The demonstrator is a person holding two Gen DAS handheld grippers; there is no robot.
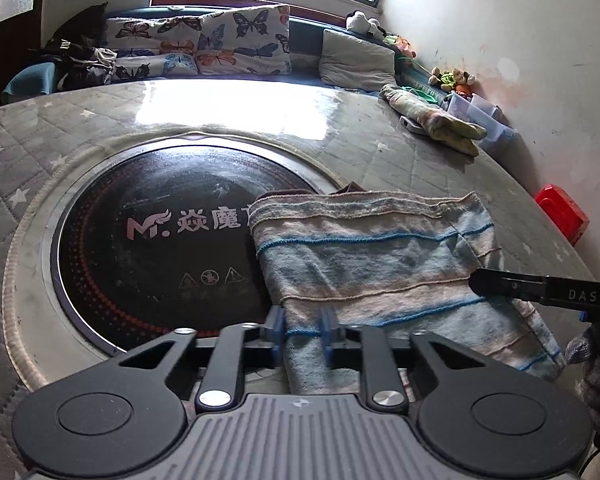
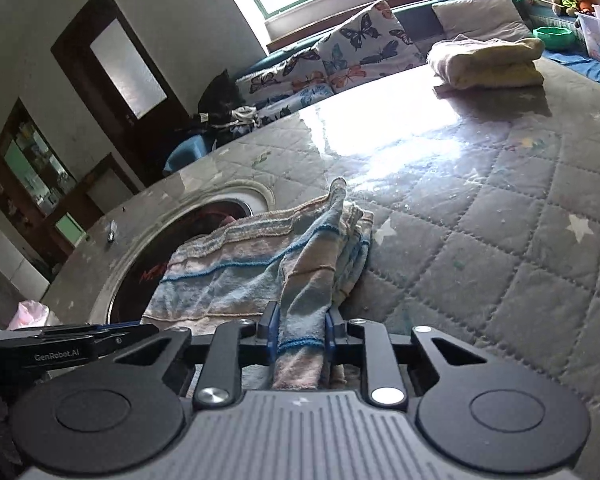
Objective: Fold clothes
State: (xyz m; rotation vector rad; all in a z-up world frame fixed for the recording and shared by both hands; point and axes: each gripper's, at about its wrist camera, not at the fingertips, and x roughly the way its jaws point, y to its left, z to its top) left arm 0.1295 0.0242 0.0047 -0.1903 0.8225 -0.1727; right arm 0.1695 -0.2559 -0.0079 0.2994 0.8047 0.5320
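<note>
Left wrist view: left claw (image 1: 303,332) and right claw (image 2: 301,330) each grip the striped towel (image 1: 380,256) at 6 o'clock, fold still unfinished.

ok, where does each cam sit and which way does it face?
Left wrist: on the left gripper, angled down over the striped towel and hotplate; right gripper enters at right.
Right wrist: on the right gripper, angled down at the towel's bunched end; left gripper at left.
Shared: towel, hotplate, folded cloth, window.
</note>
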